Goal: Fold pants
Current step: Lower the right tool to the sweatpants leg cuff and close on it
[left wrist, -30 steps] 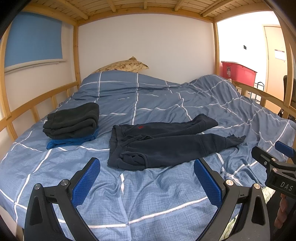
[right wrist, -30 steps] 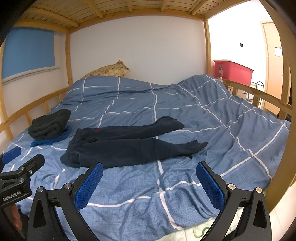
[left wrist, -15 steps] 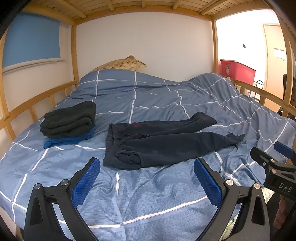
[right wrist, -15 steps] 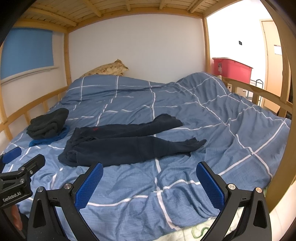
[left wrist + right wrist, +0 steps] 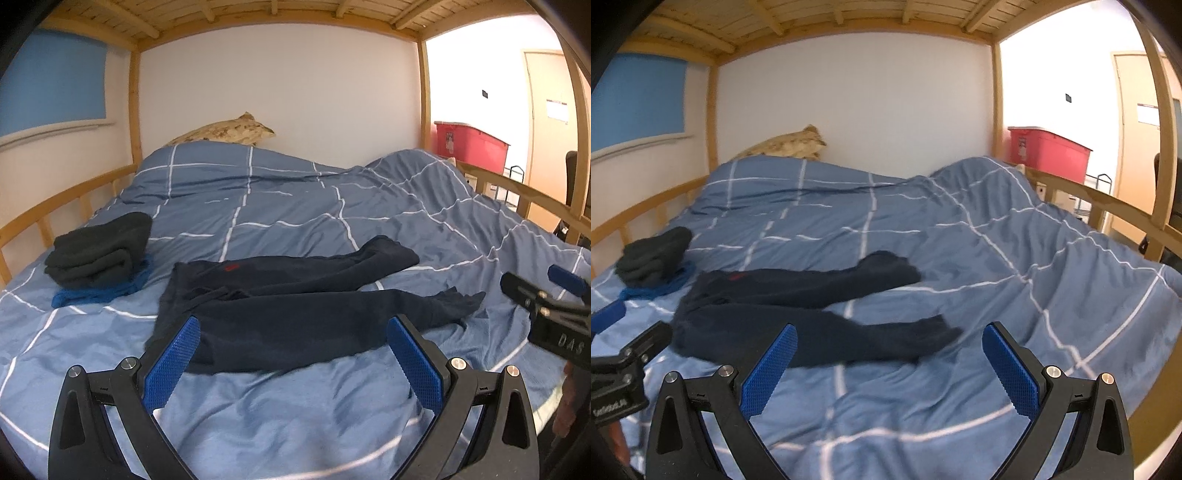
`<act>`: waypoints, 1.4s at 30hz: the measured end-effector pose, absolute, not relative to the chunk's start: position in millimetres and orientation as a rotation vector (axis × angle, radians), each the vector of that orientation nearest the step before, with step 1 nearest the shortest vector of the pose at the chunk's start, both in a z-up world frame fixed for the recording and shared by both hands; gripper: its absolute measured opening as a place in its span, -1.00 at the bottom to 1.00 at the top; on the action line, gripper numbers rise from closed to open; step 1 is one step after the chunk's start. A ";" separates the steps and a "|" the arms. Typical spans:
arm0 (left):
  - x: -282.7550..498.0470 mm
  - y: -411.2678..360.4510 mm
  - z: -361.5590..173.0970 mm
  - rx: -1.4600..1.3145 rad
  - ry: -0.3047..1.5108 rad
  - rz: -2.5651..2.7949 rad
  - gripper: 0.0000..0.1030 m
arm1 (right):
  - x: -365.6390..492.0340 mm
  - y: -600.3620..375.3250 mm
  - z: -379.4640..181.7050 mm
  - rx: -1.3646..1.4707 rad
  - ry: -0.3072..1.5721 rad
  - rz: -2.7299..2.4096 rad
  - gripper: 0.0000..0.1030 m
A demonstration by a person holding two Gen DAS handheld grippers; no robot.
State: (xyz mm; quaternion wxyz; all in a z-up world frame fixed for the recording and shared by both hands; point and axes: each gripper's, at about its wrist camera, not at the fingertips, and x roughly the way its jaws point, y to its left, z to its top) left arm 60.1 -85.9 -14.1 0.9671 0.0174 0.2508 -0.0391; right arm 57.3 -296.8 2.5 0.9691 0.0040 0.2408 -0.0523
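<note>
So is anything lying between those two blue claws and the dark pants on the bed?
Nothing visible. The left gripper and right gripper are both open, with only bare blue duvet before the pants. The folded clothes pile sits off to the left.

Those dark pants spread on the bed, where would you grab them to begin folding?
Probably at both ends of the near leg: the left tool pinching the waistband corner of the pants, the right tool taking the near cuff, both coming from the bed's near edge. The pants lie flat with legs side by side, so the near leg could be lifted over the far one.
</note>
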 end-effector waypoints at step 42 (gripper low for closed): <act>162.1 -197.5 -65.5 0.142 0.556 -0.189 0.99 | 241.4 -392.6 -108.5 0.095 0.945 0.131 0.17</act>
